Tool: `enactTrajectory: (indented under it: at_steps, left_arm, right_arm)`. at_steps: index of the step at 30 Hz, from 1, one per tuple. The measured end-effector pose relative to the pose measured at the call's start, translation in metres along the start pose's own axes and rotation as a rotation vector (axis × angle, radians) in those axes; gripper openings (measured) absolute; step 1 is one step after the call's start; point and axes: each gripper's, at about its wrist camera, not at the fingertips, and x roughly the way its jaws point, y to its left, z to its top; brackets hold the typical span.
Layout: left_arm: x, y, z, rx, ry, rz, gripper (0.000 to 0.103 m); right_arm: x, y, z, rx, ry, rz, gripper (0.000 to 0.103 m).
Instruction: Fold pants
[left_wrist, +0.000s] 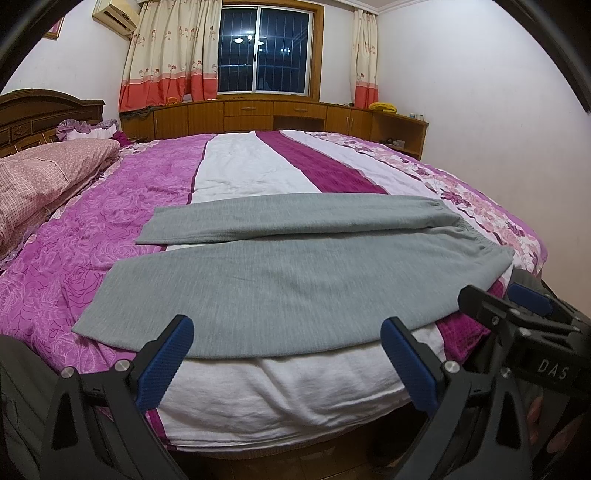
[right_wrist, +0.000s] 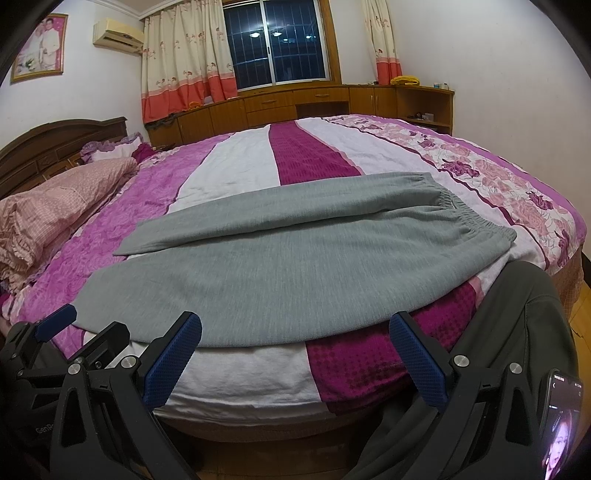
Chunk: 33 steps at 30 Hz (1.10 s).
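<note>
Left gripper (left_wrist: 287, 334) spread wide, blue pads (left_wrist: 162, 363) apart, holding nothing, poised at the near edge of the bed (left_wrist: 258, 410) just short of the cloth. Right gripper (right_wrist: 295, 330) likewise wide and empty, at the same near edge, farther toward the bed's right side; also visible at the right of the left wrist view (left_wrist: 517, 299).

Grey pants (left_wrist: 288, 280) spread flat across the near part of the bed, on the striped pink, white and purple cover (left_wrist: 255, 166). Elastic waistband (right_wrist: 476, 221) toward the right edge, both legs running to the left, toward the headboard (right_wrist: 55, 147). Nearer leg along the near edge, its hem close to the near left corner; farther leg just behind it, touching it near the waistband, slightly parted at the hems. Pink pillow (right_wrist: 62, 206) at the left edge, apart from the pants.
</note>
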Motion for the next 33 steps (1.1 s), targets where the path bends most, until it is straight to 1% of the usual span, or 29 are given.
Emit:
enactTrajectory:
  at_steps: [5, 7, 8, 9, 11, 12, 15, 16, 17, 18, 20, 22, 24, 25, 26, 29, 30, 33]
  left_arm:
    - [0.002, 0.002, 0.003, -0.004, 0.012, 0.016, 0.103]
    - [0.004, 0.005, 0.010, -0.007, 0.022, 0.003, 0.103]
    - [0.006, 0.007, 0.016, -0.004, 0.026, -0.015, 0.103]
    - [0.008, 0.008, 0.024, 0.006, 0.027, -0.034, 0.103]
    - [0.013, 0.010, 0.039, 0.032, 0.025, -0.051, 0.103]
    - [0.017, 0.010, 0.050, 0.059, 0.029, -0.062, 0.103]
    - [0.035, 0.010, 0.081, 0.156, 0.048, -0.063, 0.103]
    - [0.042, 0.010, 0.091, 0.184, 0.050, -0.053, 0.103]
    - [0.053, 0.011, 0.103, 0.214, 0.055, -0.059, 0.103]
    - [0.062, 0.011, 0.112, 0.235, 0.066, -0.063, 0.103]
    - [0.091, 0.013, 0.130, 0.284, 0.113, -0.050, 0.103]
    - [0.114, 0.014, 0.143, 0.315, 0.145, -0.073, 0.103]
    - [0.139, 0.016, 0.157, 0.329, 0.161, -0.100, 0.103]
    - [0.150, 0.017, 0.163, 0.331, 0.167, -0.104, 0.103]
    - [0.163, 0.018, 0.170, 0.334, 0.178, -0.109, 0.103]
    - [0.203, 0.019, 0.185, 0.372, 0.235, -0.151, 0.103]
    - [0.221, 0.018, 0.189, 0.406, 0.265, -0.167, 0.103]
    - [0.256, 0.011, 0.188, 0.484, 0.311, -0.185, 0.103]
  right_arm:
    - [-0.002, 0.001, 0.004, -0.005, 0.002, -0.004, 0.098]
    - [-0.007, 0.000, 0.015, -0.004, -0.002, 0.010, 0.098]
    - [-0.013, -0.002, 0.026, 0.005, -0.002, 0.029, 0.098]
    - [-0.017, -0.005, 0.037, 0.013, 0.001, 0.058, 0.098]
    - [-0.026, -0.012, 0.067, 0.016, 0.003, 0.145, 0.098]
    - [-0.030, -0.020, 0.089, 0.004, -0.001, 0.204, 0.098]
    - [-0.029, -0.040, 0.142, -0.055, 0.009, 0.355, 0.098]
    - [-0.023, -0.047, 0.159, -0.092, 0.020, 0.393, 0.098]
    - [-0.016, -0.051, 0.173, -0.129, 0.034, 0.412, 0.098]
    - [-0.002, -0.056, 0.189, -0.191, 0.057, 0.427, 0.098]
    - [0.022, -0.058, 0.206, -0.285, 0.094, 0.443, 0.098]
    - [0.064, -0.062, 0.218, -0.367, 0.177, 0.462, 0.098]
    - [0.101, -0.064, 0.225, -0.411, 0.262, 0.489, 0.098]
    - [0.119, -0.065, 0.226, -0.433, 0.297, 0.491, 0.096]
    - [0.140, -0.064, 0.228, -0.467, 0.329, 0.491, 0.091]
    - [0.186, -0.066, 0.234, -0.561, 0.374, 0.497, 0.089]
    - [0.196, -0.064, 0.234, -0.588, 0.388, 0.502, 0.088]
    - [0.234, -0.053, 0.234, -0.680, 0.435, 0.534, 0.086]
